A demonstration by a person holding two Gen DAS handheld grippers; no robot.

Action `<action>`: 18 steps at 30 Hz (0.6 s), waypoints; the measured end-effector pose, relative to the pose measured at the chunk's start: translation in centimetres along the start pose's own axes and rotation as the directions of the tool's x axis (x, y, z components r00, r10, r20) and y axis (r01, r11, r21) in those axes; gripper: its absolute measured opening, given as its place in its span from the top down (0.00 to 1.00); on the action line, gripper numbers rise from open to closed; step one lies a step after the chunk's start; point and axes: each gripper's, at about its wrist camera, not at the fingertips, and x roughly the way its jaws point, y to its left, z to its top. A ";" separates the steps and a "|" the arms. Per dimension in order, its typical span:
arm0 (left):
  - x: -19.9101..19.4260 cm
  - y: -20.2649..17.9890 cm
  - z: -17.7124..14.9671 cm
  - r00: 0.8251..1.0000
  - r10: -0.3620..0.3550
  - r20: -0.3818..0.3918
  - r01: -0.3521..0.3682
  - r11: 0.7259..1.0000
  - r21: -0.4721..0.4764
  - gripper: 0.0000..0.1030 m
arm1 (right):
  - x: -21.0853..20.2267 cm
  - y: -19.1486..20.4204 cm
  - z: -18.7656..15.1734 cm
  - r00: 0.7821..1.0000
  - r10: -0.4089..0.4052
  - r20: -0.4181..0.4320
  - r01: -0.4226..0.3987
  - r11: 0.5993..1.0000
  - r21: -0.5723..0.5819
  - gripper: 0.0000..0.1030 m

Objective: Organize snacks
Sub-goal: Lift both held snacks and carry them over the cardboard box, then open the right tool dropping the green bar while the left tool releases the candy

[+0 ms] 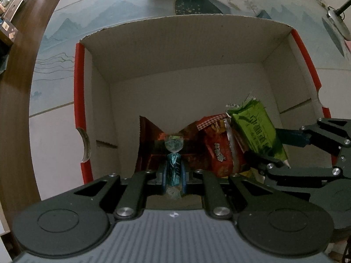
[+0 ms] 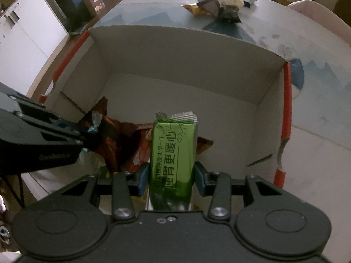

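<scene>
Looking along the left gripper (image 1: 174, 173), its fingers were clamped on a teal twist-wrapped candy (image 1: 174, 164), held over the near edge of the cardboard box (image 1: 175, 50), probably for dropping beside the red biscuit pack (image 1: 219, 153) at 3 o'clock.

From the right wrist view, the right gripper (image 2: 171, 175) pinched a green snack bar (image 2: 173, 151) upright above the box floor. More wrappers (image 2: 219, 6) lay on the table (image 2: 318, 131) at 12 o'clock, outside the box.
</scene>
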 end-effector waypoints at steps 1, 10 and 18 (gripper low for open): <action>0.0 0.0 0.0 1.000 0.001 0.001 -0.001 1.000 -0.002 0.88 | 0.1 0.1 0.0 1.000 0.001 -0.005 -0.001 1.000 -0.002 0.60; -0.2 -0.7 -0.8 1.000 0.019 0.022 -0.019 1.000 0.015 0.88 | 0.2 0.3 -0.2 1.000 0.003 -0.004 -0.003 1.000 0.019 0.58; -1.4 -1.2 -1.6 0.998 0.018 0.056 -0.021 0.999 0.046 0.87 | -0.9 0.1 -0.4 1.000 0.015 0.021 -0.016 0.999 0.039 0.52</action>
